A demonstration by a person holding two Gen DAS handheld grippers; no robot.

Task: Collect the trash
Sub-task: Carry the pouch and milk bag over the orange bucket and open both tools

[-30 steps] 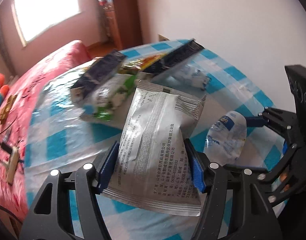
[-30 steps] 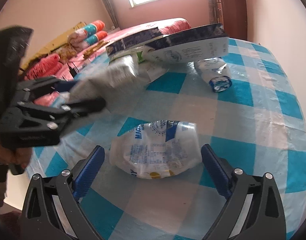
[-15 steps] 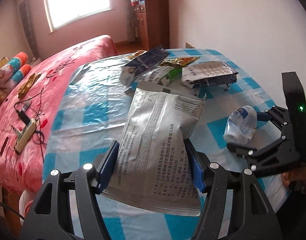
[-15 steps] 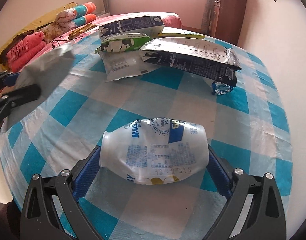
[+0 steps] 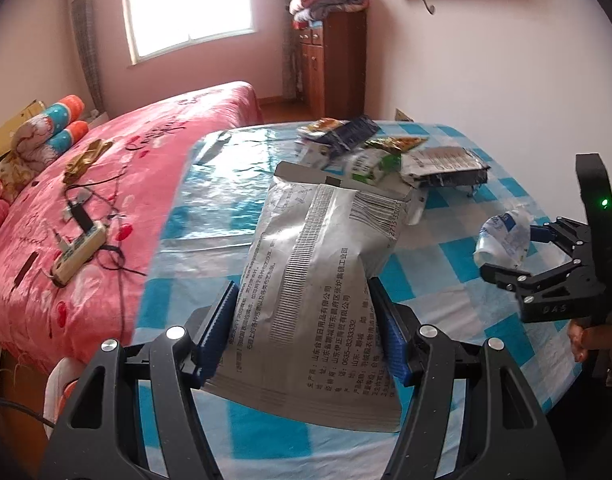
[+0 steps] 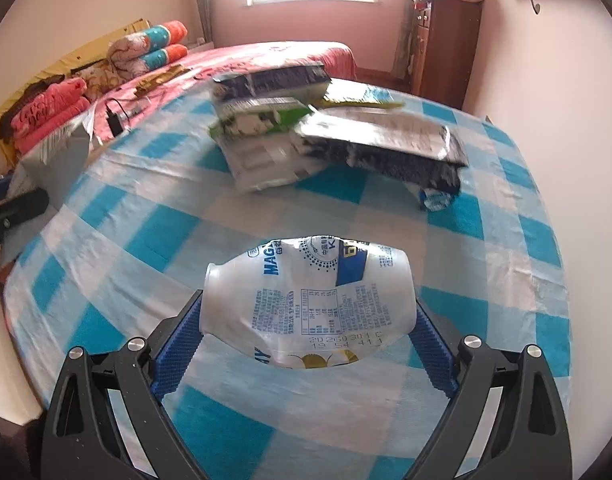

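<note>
My left gripper (image 5: 306, 332) is shut on a silver foil snack bag (image 5: 326, 280) and holds it above the checked table (image 5: 446, 280). My right gripper (image 6: 306, 344) is shut on a crushed white plastic bottle (image 6: 306, 300) with blue print, lifted off the table. That bottle (image 5: 504, 236) and the right gripper (image 5: 518, 252) also show at the right of the left wrist view. A pile of wrappers and cartons (image 6: 326, 140) lies at the table's far side; it also shows in the left wrist view (image 5: 386, 152). The silver bag (image 6: 61, 156) shows at the left of the right wrist view.
A small crushed bottle (image 6: 438, 200) lies under the dark packet (image 6: 386, 144). A pink bed (image 5: 85, 200) with cables and a power strip (image 5: 77, 256) stands left of the table. A wooden cabinet (image 5: 330, 64) stands by the far wall.
Both grippers have pulled back and up from the table. The right gripper closed on the bottle and lifted it. The left still holds the silver bag.
</note>
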